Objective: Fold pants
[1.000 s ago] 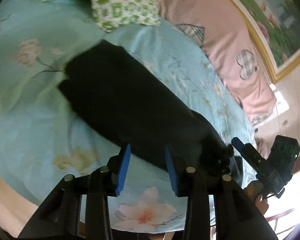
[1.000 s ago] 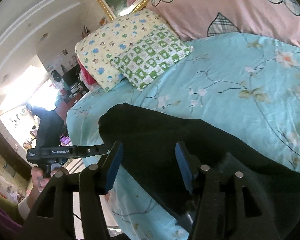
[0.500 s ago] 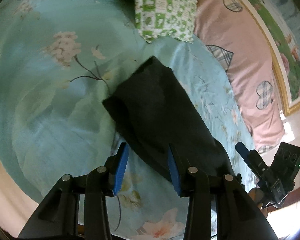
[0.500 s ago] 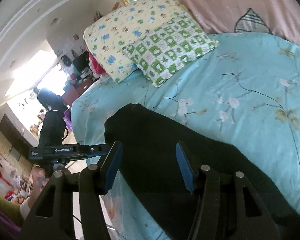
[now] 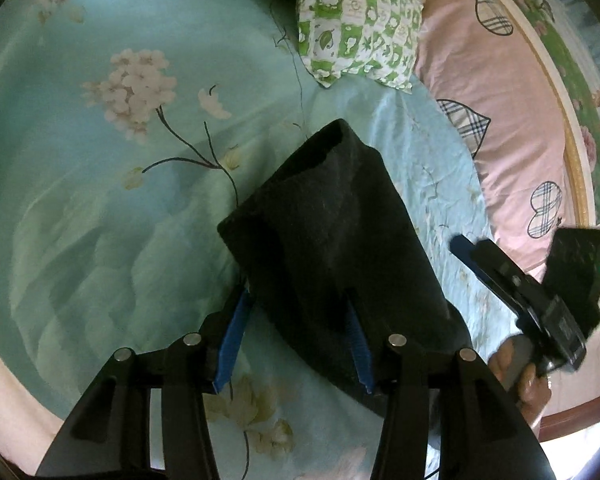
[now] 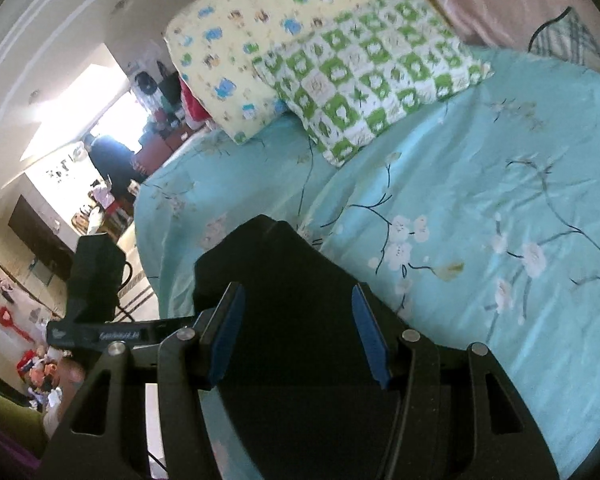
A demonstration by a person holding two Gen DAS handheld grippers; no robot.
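The black pants lie folded in a long dark strip on the turquoise flowered bed sheet. My left gripper is open, its blue-padded fingers standing on either side of the near end of the strip. In the right wrist view the pants run under my right gripper, which is open with its blue pads apart over the cloth. The right gripper also shows in the left wrist view, held in a hand at the right.
A green-and-white checked pillow and a yellow patterned pillow lie at the head of the bed. A pink quilt with plaid hearts lies along the far side. The bed edge drops to the room floor on the left.
Both grippers have drawn back along the pants toward their near end, so more sheet and pillows show. Both stay open. The pants look narrower and lie flat.
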